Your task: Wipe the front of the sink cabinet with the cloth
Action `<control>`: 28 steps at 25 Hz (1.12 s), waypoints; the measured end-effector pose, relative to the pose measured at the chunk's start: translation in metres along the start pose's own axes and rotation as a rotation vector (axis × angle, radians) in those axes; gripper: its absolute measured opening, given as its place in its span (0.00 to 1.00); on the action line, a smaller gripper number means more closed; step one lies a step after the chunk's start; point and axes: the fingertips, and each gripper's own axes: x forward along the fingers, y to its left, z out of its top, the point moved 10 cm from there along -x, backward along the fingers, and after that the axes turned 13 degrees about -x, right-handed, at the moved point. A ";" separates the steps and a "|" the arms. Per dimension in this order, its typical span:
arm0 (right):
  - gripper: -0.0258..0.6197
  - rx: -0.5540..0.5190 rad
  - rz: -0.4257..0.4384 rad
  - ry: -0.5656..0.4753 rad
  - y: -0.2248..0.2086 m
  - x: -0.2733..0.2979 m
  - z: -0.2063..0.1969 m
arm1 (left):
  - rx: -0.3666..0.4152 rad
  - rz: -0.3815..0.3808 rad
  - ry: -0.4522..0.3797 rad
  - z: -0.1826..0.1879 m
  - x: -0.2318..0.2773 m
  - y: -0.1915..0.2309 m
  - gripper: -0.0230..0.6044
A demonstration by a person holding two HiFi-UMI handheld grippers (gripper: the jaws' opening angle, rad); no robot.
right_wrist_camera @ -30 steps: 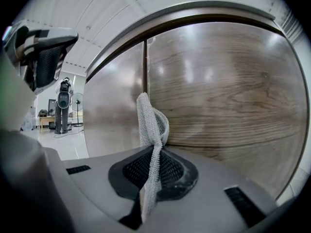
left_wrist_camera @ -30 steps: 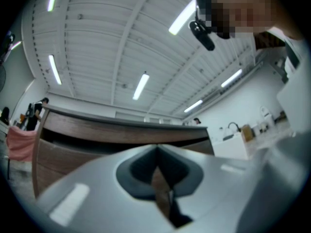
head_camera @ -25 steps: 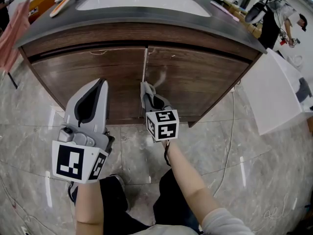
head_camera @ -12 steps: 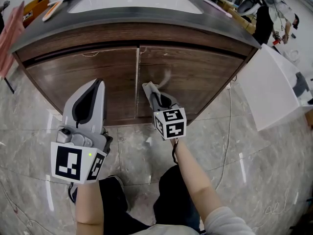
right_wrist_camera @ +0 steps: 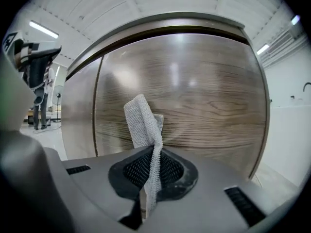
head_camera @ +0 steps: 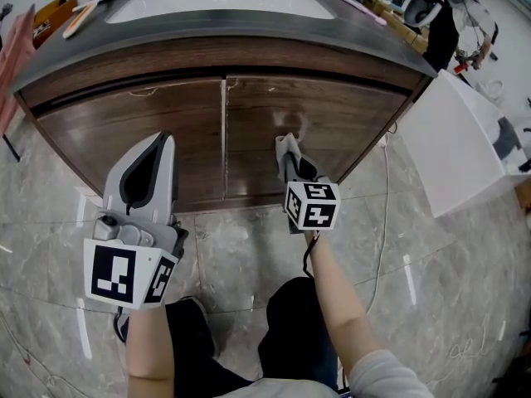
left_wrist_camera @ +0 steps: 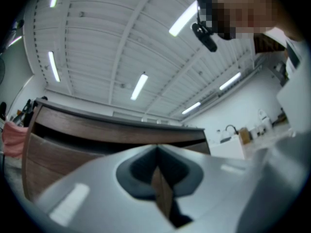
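Grey cloth point(right_wrist_camera: 143, 123) was pinched tight in my right tongs point(head_camera: 288, 149), sticking up out of them. It was just in front of the right door point(head_camera: 340, 127) of the brown wood sink cabinet point(head_camera: 224, 58). I could not tell if it touched the wood. My left tongs point(head_camera: 160, 143) were closed with nothing in them, held nearer me, before the left door point(head_camera: 116, 127), over the floor point(head_camera: 241, 247).

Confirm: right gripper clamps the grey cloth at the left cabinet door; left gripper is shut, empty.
Wrong door: the head view shows the right gripper clamping the grey cloth at the right cabinet door. The left gripper is shut, empty.
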 end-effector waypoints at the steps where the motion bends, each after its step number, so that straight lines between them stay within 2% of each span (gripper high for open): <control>1: 0.05 0.022 -0.023 0.008 -0.009 -0.002 -0.004 | 0.000 -0.001 0.001 0.000 0.001 -0.001 0.04; 5: 0.05 0.075 -0.108 0.042 -0.044 -0.010 -0.018 | -0.001 -0.006 0.004 -0.002 0.003 -0.003 0.04; 16: 0.05 0.101 -0.290 0.119 -0.112 -0.025 -0.044 | 0.009 -0.006 0.016 -0.004 0.002 -0.007 0.04; 22: 0.05 0.216 -0.430 0.110 -0.156 -0.041 -0.054 | 0.027 0.004 0.033 -0.007 0.000 -0.006 0.05; 25: 0.05 0.191 -0.440 0.128 -0.162 -0.041 -0.058 | 0.032 0.005 0.040 -0.008 0.000 -0.005 0.04; 28: 0.05 0.134 -0.409 0.164 -0.155 -0.033 -0.069 | 0.039 0.002 0.048 -0.009 0.000 -0.006 0.04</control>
